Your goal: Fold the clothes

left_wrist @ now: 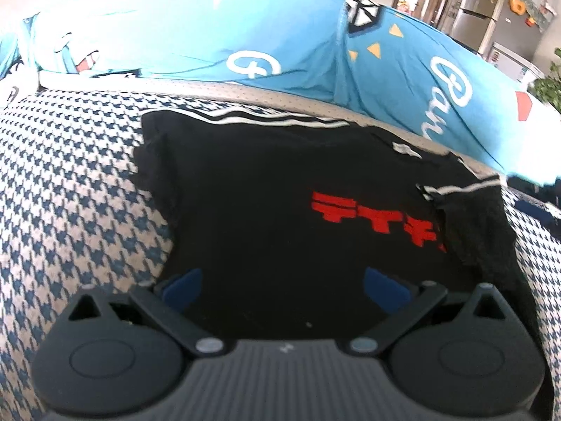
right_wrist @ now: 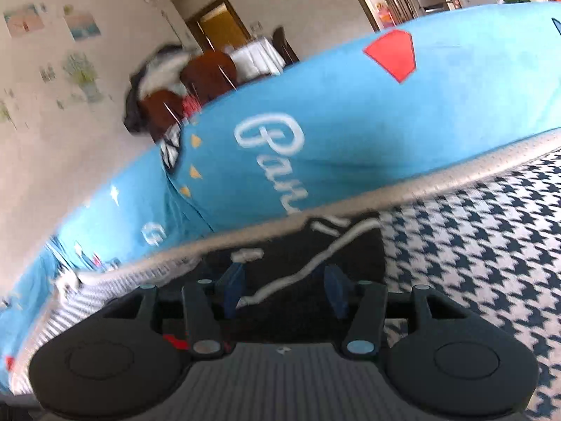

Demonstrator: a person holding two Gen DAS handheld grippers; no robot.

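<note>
Two blue-padded grippers fill the lower edge of their own views, each seen only from the linkage forward; the hands that carry them are out of frame. On the left gripper (left_wrist: 282, 286) the pads stand wide apart with nothing pinched between them, hovering over the near part of a black garment (left_wrist: 266, 189) whose near hem is hidden under the gripper's dark body. On the right gripper (right_wrist: 285, 291) the jaws stand partly apart, and its pads (right_wrist: 233, 289) flank a rumpled bit of the same black cloth crossed by a white stripe (right_wrist: 315, 261); that view is blurred, so whether either pad brushes the fabric is hard to make out, though neither visibly presses on it. From the left view the garment lies flat on a houndstooth cushion (left_wrist: 80, 189), with red lettering (left_wrist: 375, 219) partly covered by a folded-over flap at its right side, and white stripes along its far edge. Just beyond that edge runs a grey piped border (left_wrist: 245, 93), and behind it a light blue cover with white script (left_wrist: 452, 91) rises and is cut off at both sides. Farther back, chairs and a doorway show only as smeared shapes in the right view.
</note>
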